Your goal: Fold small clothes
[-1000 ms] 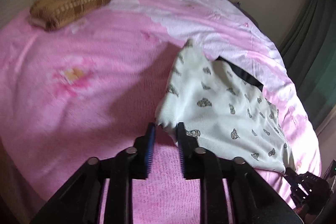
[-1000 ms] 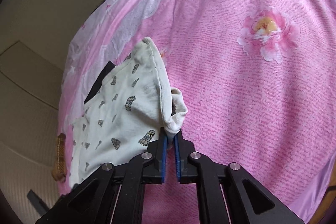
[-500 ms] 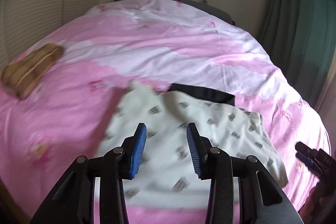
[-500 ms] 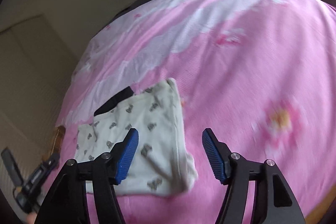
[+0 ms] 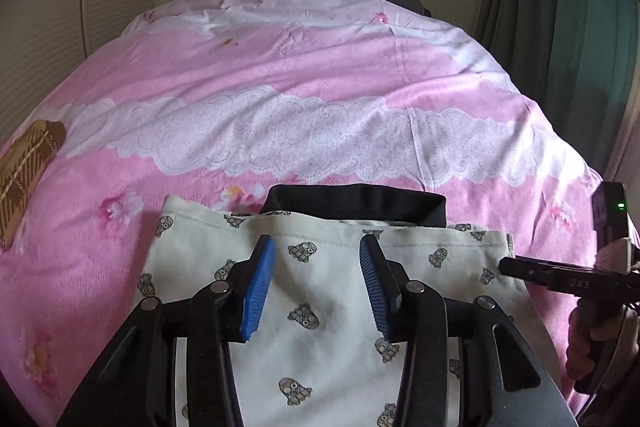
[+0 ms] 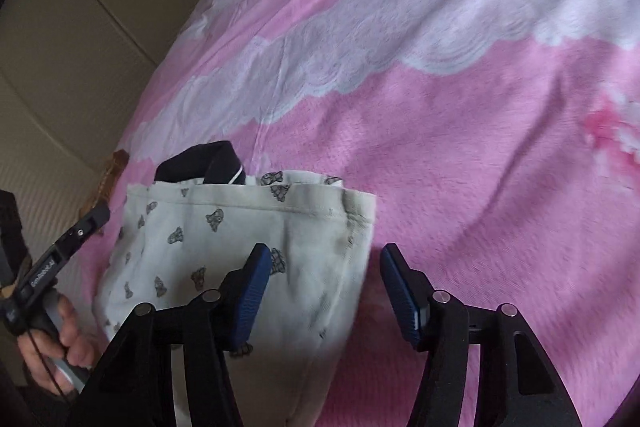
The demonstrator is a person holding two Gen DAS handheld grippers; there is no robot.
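Here, a bed fills both views, covered by a pink bedspread [image 5: 280, 75] printed with flowers and crossed by a wide band of white lace pattern. A pale wall stands behind the head of the bed, and a dark green curtain [image 5: 560, 27] hangs at the right edge of the left wrist view. On the near part of the bedspread lies a small cream garment [image 5: 320, 307] dotted with little grey cartoon figures; it lies mostly flat and folded over, its stitched hem running across the far side. A black piece of cloth [image 5: 356, 203] pokes out from under that far edge. A brown plaid folded item [image 5: 24, 171] rests on the bedspread well apart, at the far left. The left gripper [image 5: 316, 283] hovers over the middle of the garment, its blue-padded jaws apart and widening, with nothing pinched between them. The right gripper [image 6: 320, 287] hangs over the garment's right edge, one blue pad above the cloth and the other above bare bedspread; its jaws stand wide but are narrowing, and the pads do not press on the fabric. A hand [image 6: 60, 331] wrapped around the left gripper's handle shows at the lower left of the right wrist view.
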